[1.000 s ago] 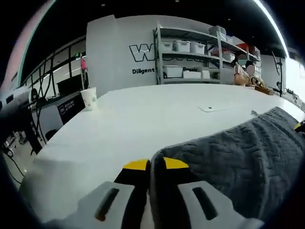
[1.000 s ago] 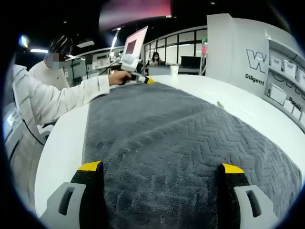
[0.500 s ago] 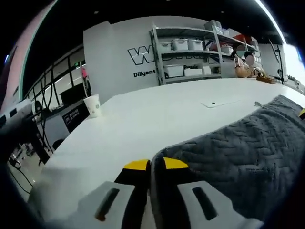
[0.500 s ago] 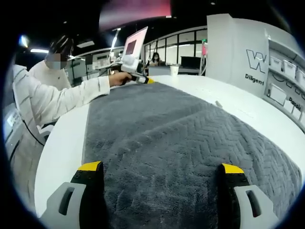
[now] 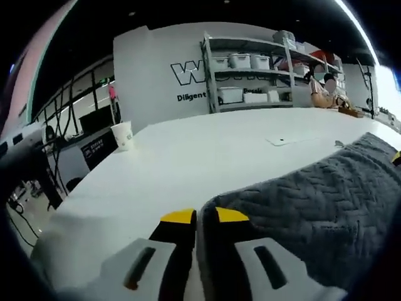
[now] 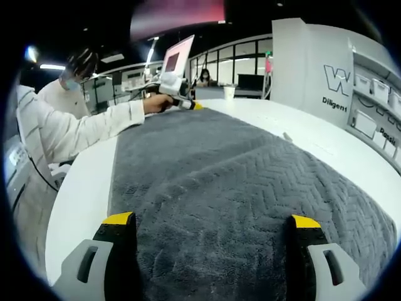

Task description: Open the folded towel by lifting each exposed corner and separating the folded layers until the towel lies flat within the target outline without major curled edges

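The white counter (image 5: pixel 188 157) carries the grey towel (image 6: pixel 232 182), spread across it. The right gripper (image 6: pixel 213 229) has its fingers wide apart over the towel; the left gripper (image 5: pixel 197 216) pinches a towel corner (yellow tips together). A cup (image 5: pixel 123 135) stands far off.
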Action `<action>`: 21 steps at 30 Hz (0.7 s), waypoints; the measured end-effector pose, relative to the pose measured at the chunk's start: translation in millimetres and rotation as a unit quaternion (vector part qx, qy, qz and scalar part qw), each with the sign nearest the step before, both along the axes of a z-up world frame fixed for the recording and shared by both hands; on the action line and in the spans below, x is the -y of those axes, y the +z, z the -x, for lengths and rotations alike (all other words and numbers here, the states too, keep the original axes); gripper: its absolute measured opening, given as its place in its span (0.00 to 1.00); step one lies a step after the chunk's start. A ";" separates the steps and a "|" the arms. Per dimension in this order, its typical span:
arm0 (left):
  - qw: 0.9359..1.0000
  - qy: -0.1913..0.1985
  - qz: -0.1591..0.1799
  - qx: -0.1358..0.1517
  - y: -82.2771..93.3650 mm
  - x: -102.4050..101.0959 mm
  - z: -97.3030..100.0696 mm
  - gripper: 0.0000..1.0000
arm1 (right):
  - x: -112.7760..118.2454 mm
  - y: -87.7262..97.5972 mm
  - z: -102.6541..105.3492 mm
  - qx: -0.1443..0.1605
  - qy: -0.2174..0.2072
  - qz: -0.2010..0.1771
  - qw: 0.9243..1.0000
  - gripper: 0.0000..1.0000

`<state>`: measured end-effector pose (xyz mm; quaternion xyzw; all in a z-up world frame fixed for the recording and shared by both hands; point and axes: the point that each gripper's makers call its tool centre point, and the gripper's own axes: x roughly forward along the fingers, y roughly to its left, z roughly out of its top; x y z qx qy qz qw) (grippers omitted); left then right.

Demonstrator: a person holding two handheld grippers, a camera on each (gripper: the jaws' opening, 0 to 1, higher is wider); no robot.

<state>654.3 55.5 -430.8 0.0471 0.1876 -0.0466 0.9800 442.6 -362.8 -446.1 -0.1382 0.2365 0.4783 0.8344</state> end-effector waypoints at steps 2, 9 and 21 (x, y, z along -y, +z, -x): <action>1.000 -0.003 -0.003 -0.001 1.7 0.0 0.8 0.16 | -0.1 0.0 0.1 0.000 0.000 0.000 1.000 1.00; 0.999 -0.043 0.021 -0.002 11.4 24.3 5.1 0.25 | -0.4 -0.1 1.0 0.000 0.000 0.000 1.000 1.00; 0.989 -0.140 0.031 -0.037 23.3 85.2 27.9 0.68 | -0.4 -0.3 2.3 0.001 0.000 -0.001 1.000 1.00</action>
